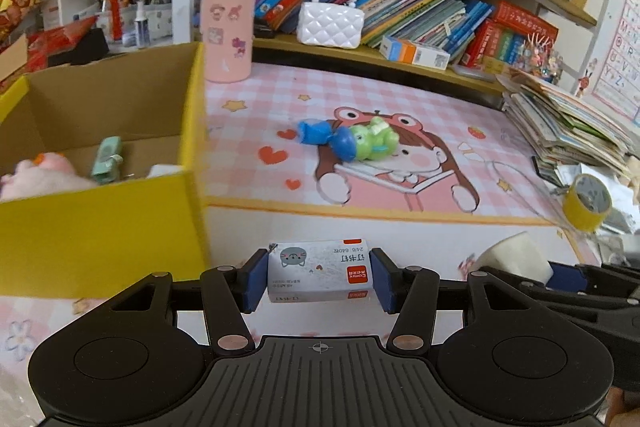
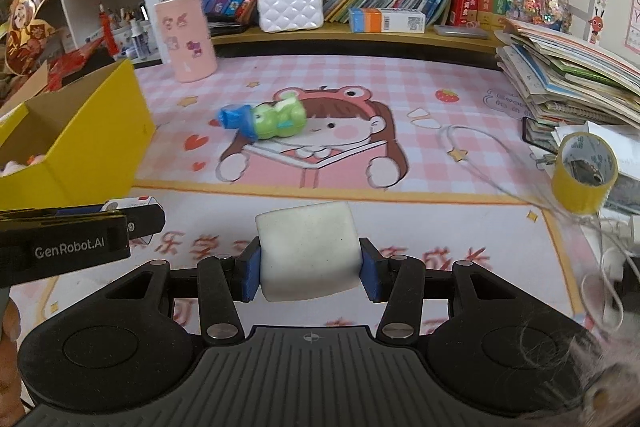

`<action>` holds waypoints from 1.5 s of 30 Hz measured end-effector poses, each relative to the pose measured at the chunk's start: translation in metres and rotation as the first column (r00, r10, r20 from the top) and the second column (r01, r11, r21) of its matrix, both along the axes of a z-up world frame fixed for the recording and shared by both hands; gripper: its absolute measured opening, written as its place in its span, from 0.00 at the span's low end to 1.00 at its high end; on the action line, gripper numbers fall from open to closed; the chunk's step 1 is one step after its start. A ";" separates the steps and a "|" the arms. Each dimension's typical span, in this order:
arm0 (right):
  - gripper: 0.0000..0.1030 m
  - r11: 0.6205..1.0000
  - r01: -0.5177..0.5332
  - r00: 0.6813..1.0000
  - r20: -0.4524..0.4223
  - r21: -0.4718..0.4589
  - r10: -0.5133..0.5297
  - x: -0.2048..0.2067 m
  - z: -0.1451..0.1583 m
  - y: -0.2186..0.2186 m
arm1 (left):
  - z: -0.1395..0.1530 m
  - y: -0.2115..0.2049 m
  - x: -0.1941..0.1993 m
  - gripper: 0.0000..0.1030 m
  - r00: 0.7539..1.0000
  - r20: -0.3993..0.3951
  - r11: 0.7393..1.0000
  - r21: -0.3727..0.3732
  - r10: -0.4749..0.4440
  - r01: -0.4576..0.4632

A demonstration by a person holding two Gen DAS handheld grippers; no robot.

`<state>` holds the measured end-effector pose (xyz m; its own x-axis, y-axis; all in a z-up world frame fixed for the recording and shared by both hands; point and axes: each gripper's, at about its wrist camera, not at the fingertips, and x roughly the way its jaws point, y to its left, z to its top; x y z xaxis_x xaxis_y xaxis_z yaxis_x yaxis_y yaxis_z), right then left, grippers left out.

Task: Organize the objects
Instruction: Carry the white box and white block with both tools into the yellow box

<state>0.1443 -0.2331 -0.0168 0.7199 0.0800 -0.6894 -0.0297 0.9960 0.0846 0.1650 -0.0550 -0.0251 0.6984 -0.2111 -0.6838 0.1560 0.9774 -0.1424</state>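
My left gripper (image 1: 319, 277) is shut on a small staple box (image 1: 320, 269) with a grey cat print, held above the desk mat just right of the yellow cardboard box (image 1: 100, 227). My right gripper (image 2: 310, 267) is shut on a white foam cube (image 2: 307, 251); the cube (image 1: 516, 255) also shows at the right of the left wrist view. A green and blue frog toy (image 1: 360, 141) (image 2: 272, 123) lies on the pink mat ahead. Inside the yellow box lie a pink plush (image 1: 36, 175) and a mint green item (image 1: 107, 159).
A pink cylinder (image 1: 227, 31) (image 2: 188, 35) stands at the back of the mat. A roll of yellow tape (image 1: 586, 201) (image 2: 582, 173), a white cable (image 2: 480, 163) and a stack of books (image 2: 568, 83) sit at the right. A shelf holds books and a white quilted purse (image 2: 290, 9).
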 end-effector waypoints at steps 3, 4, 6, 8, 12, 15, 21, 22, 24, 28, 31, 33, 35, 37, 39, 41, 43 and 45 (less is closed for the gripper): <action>0.43 1.000 -0.005 1.000 -0.002 -0.003 0.005 -0.013 0.001 0.019 | 0.000 0.018 -0.014 0.51 1.000 -0.007 1.000 -0.001 -0.001 0.001; 0.43 1.000 -0.007 1.000 -0.004 -0.005 0.007 -0.017 0.001 0.024 | 0.000 0.026 -0.018 0.51 1.000 -0.011 1.000 -0.004 0.002 -0.002; 0.43 1.000 -0.004 1.000 -0.008 -0.005 0.004 -0.026 0.001 0.036 | 0.001 0.038 -0.025 0.51 1.000 -0.011 1.000 -0.006 0.006 -0.007; 0.43 1.000 0.004 1.000 -0.008 -0.002 -0.004 -0.036 0.001 0.046 | 0.002 0.049 -0.034 0.51 1.000 -0.009 1.000 -0.002 0.004 -0.004; 0.43 1.000 0.016 1.000 -0.017 0.005 -0.015 -0.054 -0.002 0.066 | 0.004 0.069 -0.051 0.51 1.000 -0.011 1.000 0.003 -0.002 0.003; 0.43 1.000 0.020 1.000 -0.020 0.001 -0.020 -0.068 -0.003 0.082 | 0.005 0.082 -0.062 0.51 1.000 -0.016 1.000 0.012 -0.015 0.016; 0.43 0.999 0.040 0.999 -0.001 -0.010 -0.040 -0.097 -0.003 0.103 | 0.003 0.097 -0.077 0.51 0.998 -0.027 0.998 0.024 -0.059 0.059; 0.43 0.999 0.048 0.999 -0.002 -0.009 -0.048 -0.101 -0.003 0.105 | 0.003 0.101 -0.079 0.51 0.998 -0.026 0.998 0.021 -0.062 0.062; 0.43 0.998 0.065 0.998 -0.005 -0.002 -0.065 -0.107 -0.003 0.108 | 0.004 0.105 -0.082 0.51 0.998 -0.022 0.998 0.016 -0.063 0.063; 0.43 0.997 0.074 0.997 -0.008 0.005 -0.074 -0.112 -0.001 0.116 | 0.008 0.117 -0.089 0.51 0.999 -0.002 0.999 0.005 -0.053 0.054; 0.43 0.999 0.046 0.999 0.000 -0.005 -0.046 -0.113 0.001 0.128 | 0.010 0.128 -0.095 0.51 0.999 0.008 0.999 -0.003 -0.036 0.036; 0.43 1.000 0.018 1.000 0.007 -0.015 -0.018 -0.113 0.003 0.137 | 0.010 0.136 -0.098 0.51 1.000 0.011 1.000 -0.007 -0.017 0.017; 0.43 1.000 -0.012 1.000 0.014 -0.025 0.013 -0.112 0.004 0.146 | 0.010 0.145 -0.101 0.51 1.000 0.013 1.000 -0.014 0.008 -0.008; 0.43 0.999 -0.037 0.999 0.017 -0.029 0.038 -0.112 0.004 0.154 | 0.011 0.155 -0.104 0.51 0.999 0.016 0.999 -0.022 0.039 -0.039; 0.43 0.998 -0.062 0.998 0.016 -0.032 0.062 -0.110 0.005 0.162 | 0.012 0.165 -0.107 0.51 0.998 0.023 0.998 -0.025 0.065 -0.064; 0.43 0.996 -0.087 0.996 0.013 -0.033 0.087 -0.107 0.005 0.171 | 0.013 0.175 -0.111 0.51 0.995 0.033 0.995 -0.027 0.092 -0.092; 0.43 0.993 -0.110 0.994 0.009 -0.034 0.111 -0.105 0.005 0.179 | 0.014 0.185 -0.114 0.51 0.992 0.034 0.992 -0.037 0.123 -0.122; 0.43 0.989 -0.141 0.990 0.005 -0.037 0.141 -0.102 0.005 0.188 | 0.013 0.194 -0.117 0.51 0.988 0.034 0.988 -0.045 0.152 -0.151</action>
